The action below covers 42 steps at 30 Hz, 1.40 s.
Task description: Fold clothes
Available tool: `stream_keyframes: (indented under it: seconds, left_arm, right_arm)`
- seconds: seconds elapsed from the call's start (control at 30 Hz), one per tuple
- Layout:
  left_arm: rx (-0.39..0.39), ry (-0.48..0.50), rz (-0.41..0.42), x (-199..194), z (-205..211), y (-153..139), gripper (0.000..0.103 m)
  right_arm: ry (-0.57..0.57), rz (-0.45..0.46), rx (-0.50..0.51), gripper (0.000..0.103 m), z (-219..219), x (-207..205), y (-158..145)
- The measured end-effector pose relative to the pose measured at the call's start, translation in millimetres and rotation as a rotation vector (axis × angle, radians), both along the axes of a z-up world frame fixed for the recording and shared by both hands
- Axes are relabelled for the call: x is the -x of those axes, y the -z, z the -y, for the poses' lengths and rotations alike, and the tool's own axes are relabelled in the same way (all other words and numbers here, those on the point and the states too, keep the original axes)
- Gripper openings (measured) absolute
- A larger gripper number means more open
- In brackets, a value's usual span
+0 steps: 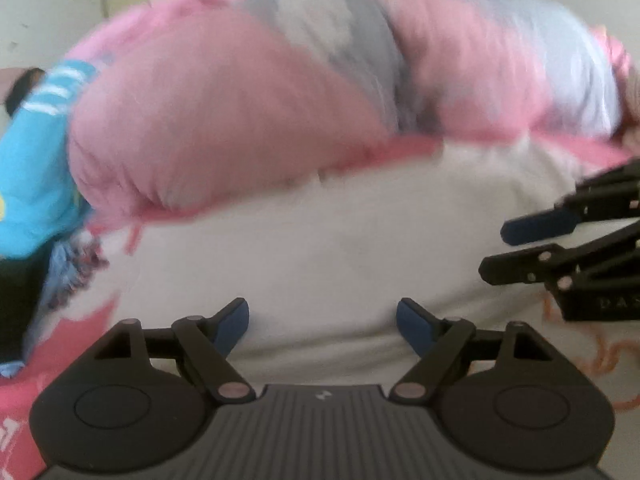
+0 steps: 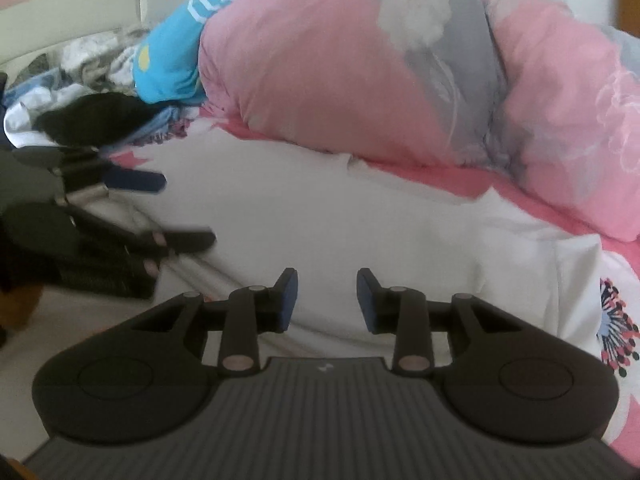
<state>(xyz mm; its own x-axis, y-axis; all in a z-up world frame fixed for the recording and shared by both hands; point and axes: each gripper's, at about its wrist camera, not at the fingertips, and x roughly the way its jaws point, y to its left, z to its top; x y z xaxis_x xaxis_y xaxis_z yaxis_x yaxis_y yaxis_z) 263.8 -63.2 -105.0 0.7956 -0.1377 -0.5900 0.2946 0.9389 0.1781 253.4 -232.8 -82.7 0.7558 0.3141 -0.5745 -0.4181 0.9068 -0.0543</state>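
At the far left of the right wrist view a heap of crumpled patterned clothes lies on the bed, its edges cut off by the round frame and its separate pieces hard to tell apart. A black garment lies across the front of that heap, and a bright blue top with white stripes rests against the end of a puffy pink quilt with grey panels and white flower prints. In the left wrist view the same quilt is blurred, so its print cannot be read there.

Below the quilt a flat white garment of smooth cloth is spread on the pink printed bed sheet; it also fills the middle of the left wrist view. Its near edge is hidden behind both tool bodies, and I cannot tell what kind of garment it is.

The left tool hovers over the white garment with its blue-padded jaws spread wide and nothing between them. It shows again at the left edge of the right wrist view, partly cut off and blurred.

The right tool has its jaws parted by a narrower gap, with only white cloth seen beyond them and nothing pinched. In the left wrist view it enters from the right edge, its body cut off.

At the far right a dark red and blue flower print marks the sheet.
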Motion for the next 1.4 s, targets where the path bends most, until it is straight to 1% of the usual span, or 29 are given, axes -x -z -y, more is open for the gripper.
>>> stream_keyframes:
  seconds: [0.03, 0.07, 0.13, 0.27, 0.4, 0.47, 0.53, 0.63, 0.7, 0.73, 0.8, 0.83, 0.9, 0.97, 1.03, 1.17, 1.3, 1.33, 1.4]
  left_arm:
    - [0.009, -0.002, -0.001, -0.4, -0.7, -1.8, 0.083]
    - [0.018, -0.005, -0.003, -0.8, -1.4, -3.7, 0.082]
    - [0.07, 0.0, -0.001, 0.4, -6.8, -11.7, 0.082]
    - [0.176, 0.028, 0.03, 0.2, -13.5, -30.9, 0.082]
    - [0.226, 0.065, 0.027, -24.5, -5.4, -42.2, 0.083]
    - [0.234, 0.073, 0.018, -44.2, 1.9, -43.5, 0.083]
    - [0.219, 0.065, -0.013, -70.1, 14.5, -39.7, 0.083]
    - [0.189, 0.049, -0.067, -109.0, 34.5, -30.9, 0.083]
    - [0.149, 0.035, -0.129, -128.6, 47.0, -17.6, 0.083]
    - [0.136, 0.022, -0.145, -132.0, 50.1, -13.2, 0.082]
    - [0.125, -0.005, -0.151, -132.3, 52.7, -8.6, 0.082]
    - [0.13, -0.008, -0.15, -129.0, 51.8, -10.6, 0.082]
    - [0.159, 0.002, -0.138, -115.3, 43.9, -24.0, 0.082]
    - [0.166, -0.007, -0.1, -95.8, 33.2, -42.9, 0.082]
    - [0.17, -0.015, -0.066, -69.7, 19.9, -62.2, 0.086]
    - [0.198, -0.026, -0.067, -10.4, -10.3, -86.4, 0.091]
    - [0.184, -0.058, -0.1, 49.0, -33.1, -86.5, 0.093]
    - [0.184, -0.069, -0.11, 62.5, -38.2, -83.8, 0.093]
    - [0.192, -0.089, -0.131, 87.3, -47.5, -77.6, 0.093]
  right_arm:
    - [-0.019, -0.04, 0.02, 0.039, -3.1, -3.4, 6.5]
    - [-0.03, -0.056, 0.044, 0.039, -6.7, -4.9, 12.6]
    - [-0.028, -0.047, 0.034, 0.04, -5.9, -3.5, 10.1]
    - [0.053, -0.004, -0.088, 0.04, 15.3, -5.0, -2.7]
    - [0.157, 0.026, -0.199, 0.04, 40.0, -8.7, -10.8]
    - [0.199, 0.027, -0.257, 0.04, 52.3, -10.6, -11.1]
    - [0.24, 0.028, -0.288, 0.04, 61.2, -12.1, -9.3]
    - [0.289, 0.018, -0.307, 0.04, 70.0, -16.3, -3.0]
    - [0.309, 0.004, -0.311, 0.041, 73.7, -19.6, 1.9]
    - [0.31, -0.005, -0.315, 0.04, 74.3, -20.9, 4.3]
    - [0.313, -0.023, -0.322, 0.04, 75.6, -23.5, 9.0]
    - [0.312, -0.031, -0.327, 0.04, 76.5, -24.9, 11.4]
    - [0.31, -0.041, -0.345, 0.04, 79.0, -27.1, 15.3]
    - [0.311, -0.045, -0.369, 0.04, 82.0, -27.9, 16.7]
    - [0.313, -0.047, -0.384, 0.041, 83.3, -27.1, 16.8]
    - [0.324, -0.043, -0.378, 0.041, 81.3, -23.7, 14.4]
    - [0.338, 0.007, -0.313, 0.045, 67.9, -2.9, -1.8]
    - [0.334, 0.016, -0.319, 0.045, 64.7, 6.7, -6.5]
    - [0.331, 0.018, -0.378, 0.046, 59.2, 37.2, -11.3]
